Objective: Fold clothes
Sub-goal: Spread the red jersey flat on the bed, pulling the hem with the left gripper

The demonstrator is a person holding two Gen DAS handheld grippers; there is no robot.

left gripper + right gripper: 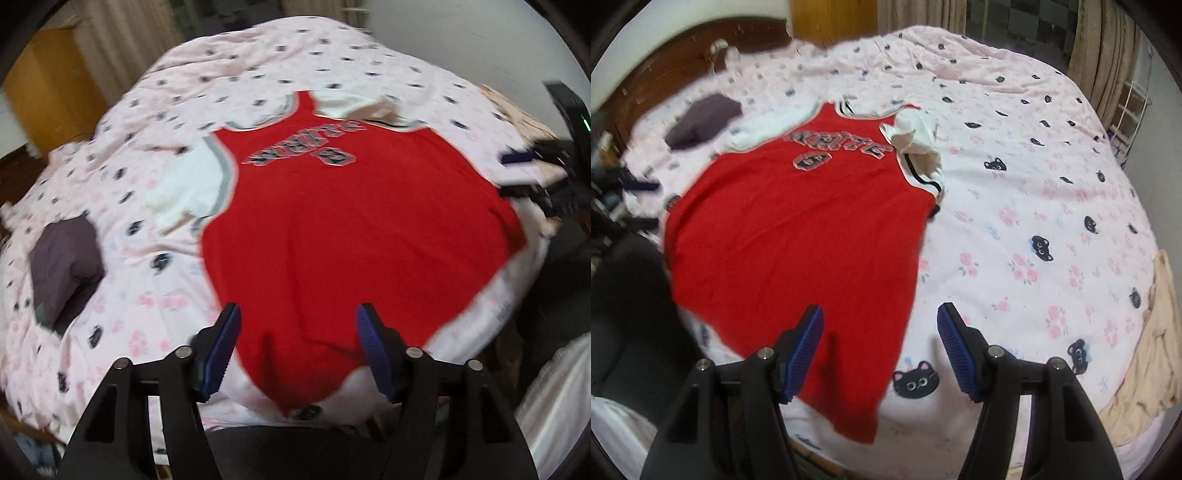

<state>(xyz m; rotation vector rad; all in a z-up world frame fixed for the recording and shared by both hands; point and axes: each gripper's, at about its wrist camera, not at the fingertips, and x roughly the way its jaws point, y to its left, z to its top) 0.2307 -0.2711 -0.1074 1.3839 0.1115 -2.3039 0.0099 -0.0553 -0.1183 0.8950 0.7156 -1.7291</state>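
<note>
Home bedroom: wide bed under pink floral cat-print sheet [1015, 206], dark carved wooden headboard [665, 70], beige curtains [1108, 48], orange-brown wooden wardrobe [48, 85], folded grey cloth [64, 266] on bed.

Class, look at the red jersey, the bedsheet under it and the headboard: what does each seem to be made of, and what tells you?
Red jersey: probably a soft knit fabric, matte; it lies limp, with stitched-looking lettering.
Bedsheet: thin woven cloth, likely cotton, matte; it wrinkles finely and carries a printed cat and flower pattern.
Headboard: apparently wood, reddish-brown and slightly glossy; blur hides any grain.
</note>
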